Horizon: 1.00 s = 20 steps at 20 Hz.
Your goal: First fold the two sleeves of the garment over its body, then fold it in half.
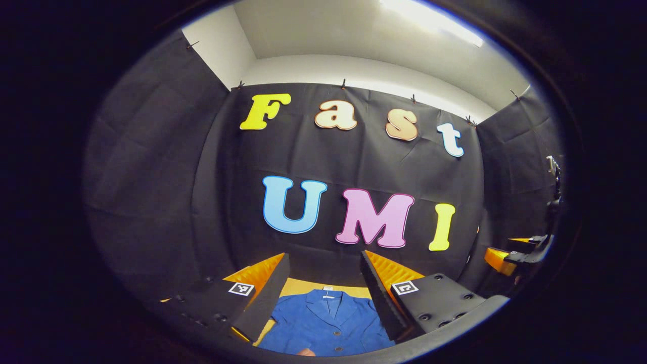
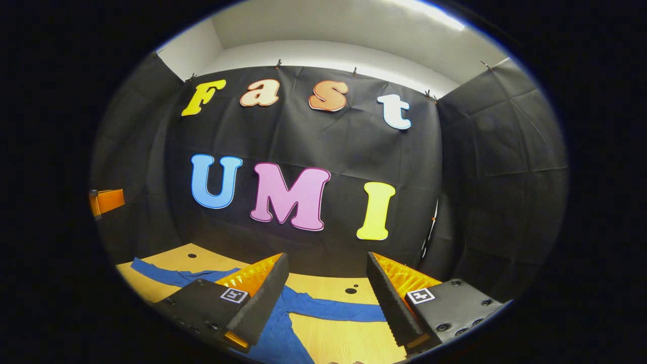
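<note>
Between the spread fingers of my left gripper [image 1: 323,290], just ahead and below, lies the blue jacket [image 1: 328,323], collar pointing away from me and buttoned front facing up, flat on the wooden table [image 1: 298,287]. My left gripper holds nothing; its jaws stand wide apart above the collar. Off to its right, near the wall, the other gripper [image 1: 525,253] shows in part.

Ahead of my right gripper [image 2: 328,298], whose jaws are likewise spread and empty, one blue sleeve [image 2: 333,309] runs across the gap between the fingers, lying straight out from the body on the table [image 2: 349,338]. A second stretch of blue cloth [image 2: 172,275] trails off to the far left of this gripper.

Both sleeves appear unfolded, so I judge the task to be at its first step. The cloth looks light, soft and limp; it should drape and sag when lifted and may slide on the smooth wood. I would pinch each sleeve near its cuff, taking the full thickness of cloth, and carry it low across the body so that it does not bunch.
</note>
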Each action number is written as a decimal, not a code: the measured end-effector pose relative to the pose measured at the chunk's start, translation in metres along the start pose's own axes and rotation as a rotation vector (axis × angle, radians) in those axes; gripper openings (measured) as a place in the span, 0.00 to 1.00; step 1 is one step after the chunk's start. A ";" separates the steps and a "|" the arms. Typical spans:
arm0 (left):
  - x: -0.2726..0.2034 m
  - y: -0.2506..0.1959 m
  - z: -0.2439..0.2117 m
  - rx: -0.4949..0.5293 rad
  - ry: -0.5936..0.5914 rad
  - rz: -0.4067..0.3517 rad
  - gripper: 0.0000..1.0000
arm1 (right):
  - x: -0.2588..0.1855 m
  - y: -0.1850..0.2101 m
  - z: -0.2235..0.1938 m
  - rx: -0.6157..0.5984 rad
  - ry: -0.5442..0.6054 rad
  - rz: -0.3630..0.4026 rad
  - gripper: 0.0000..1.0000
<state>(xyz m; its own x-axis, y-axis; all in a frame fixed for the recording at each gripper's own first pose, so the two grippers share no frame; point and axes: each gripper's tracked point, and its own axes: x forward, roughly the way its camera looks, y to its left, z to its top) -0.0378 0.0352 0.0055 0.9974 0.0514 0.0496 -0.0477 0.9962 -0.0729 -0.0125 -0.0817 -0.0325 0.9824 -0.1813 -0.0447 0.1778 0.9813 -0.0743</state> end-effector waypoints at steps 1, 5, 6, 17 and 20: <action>0.000 0.001 0.000 0.007 0.001 0.004 0.80 | -0.001 0.000 0.001 0.001 -0.003 -0.003 0.98; 0.000 0.007 -0.006 0.023 0.024 0.029 0.80 | -0.002 0.008 0.003 -0.025 -0.015 0.014 0.98; -0.001 0.006 -0.007 0.023 0.027 0.027 0.80 | -0.001 0.009 0.004 -0.025 -0.015 0.018 0.98; 0.006 0.007 -0.022 0.054 0.061 0.039 0.81 | 0.022 -0.009 -0.001 -0.026 0.033 0.019 0.93; 0.008 0.008 -0.034 0.050 0.074 0.051 0.81 | 0.040 -0.023 -0.009 -0.050 0.041 0.016 0.98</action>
<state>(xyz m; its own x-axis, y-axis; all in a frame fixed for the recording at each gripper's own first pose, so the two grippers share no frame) -0.0281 0.0416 -0.0285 0.9948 0.0983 -0.0270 -0.0990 0.9948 -0.0237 0.0221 -0.1117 -0.0415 0.9817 -0.1691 -0.0871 0.1578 0.9798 -0.1230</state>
